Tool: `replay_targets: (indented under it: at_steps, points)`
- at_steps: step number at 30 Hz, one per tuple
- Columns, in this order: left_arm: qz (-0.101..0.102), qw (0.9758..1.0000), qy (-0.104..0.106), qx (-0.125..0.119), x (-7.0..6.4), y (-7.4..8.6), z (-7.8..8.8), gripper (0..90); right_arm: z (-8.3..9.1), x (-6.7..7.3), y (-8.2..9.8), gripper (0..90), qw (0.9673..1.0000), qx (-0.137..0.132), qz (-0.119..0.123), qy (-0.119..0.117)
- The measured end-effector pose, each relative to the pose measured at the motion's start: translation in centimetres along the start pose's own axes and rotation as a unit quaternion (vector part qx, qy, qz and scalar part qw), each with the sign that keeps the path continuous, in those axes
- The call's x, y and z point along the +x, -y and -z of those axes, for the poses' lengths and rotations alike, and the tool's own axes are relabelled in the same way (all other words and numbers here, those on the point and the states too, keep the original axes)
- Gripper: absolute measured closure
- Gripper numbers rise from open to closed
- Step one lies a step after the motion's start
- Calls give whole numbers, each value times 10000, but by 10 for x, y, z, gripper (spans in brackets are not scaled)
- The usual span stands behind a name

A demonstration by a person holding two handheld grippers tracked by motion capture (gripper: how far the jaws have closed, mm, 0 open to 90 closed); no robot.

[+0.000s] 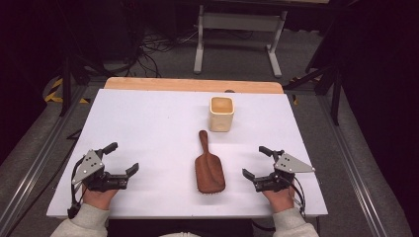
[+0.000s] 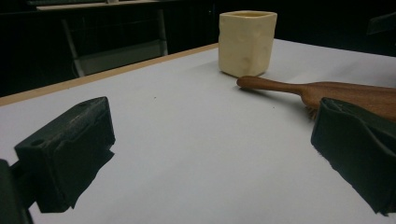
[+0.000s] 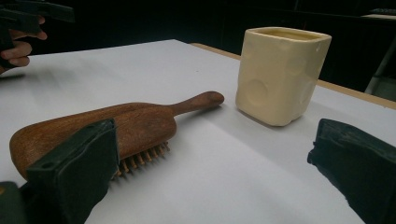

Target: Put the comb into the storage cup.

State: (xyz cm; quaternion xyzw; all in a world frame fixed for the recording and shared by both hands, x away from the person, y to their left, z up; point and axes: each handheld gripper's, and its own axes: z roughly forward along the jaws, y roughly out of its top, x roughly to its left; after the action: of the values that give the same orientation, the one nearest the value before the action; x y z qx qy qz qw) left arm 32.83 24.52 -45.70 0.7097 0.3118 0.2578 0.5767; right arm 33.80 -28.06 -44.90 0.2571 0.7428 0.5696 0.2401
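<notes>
1. Left gripper [image 1: 122,157] sits low over the near left of the table [image 1: 148,123], jaws spread wide with nothing between them, pointing up and inward.
2. Right gripper [image 1: 257,161] mirrors it on the near right, also wide apart and empty.
3. Both hands rest near the table's front edge, sleeves at the bottom.
4. Wooden hairbrush [image 1: 209,170] lies bristles-down between the two grippers, handle toward the cream cup [image 1: 221,113] just beyond it.

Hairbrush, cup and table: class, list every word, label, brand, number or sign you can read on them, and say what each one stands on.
None: no writing can be read anywhere.
The wooden hairbrush has a plain back.
The cream cup shows dimples, no print.
The white table bears no marks or labels.
</notes>
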Motion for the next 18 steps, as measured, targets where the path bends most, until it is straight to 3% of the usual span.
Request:
replay_targets:
  at_steps: [12, 18]
  points:
    - [15, 10000, -52, 22, 2, -2, 2, 22, 1, 0, -1, 18, 10000, -23, -4, -2]
    - [87, 9999, 50, 29, 3, -5, -1, 39, 2, 0, -2, 21, 10000, -23, -12, -17]
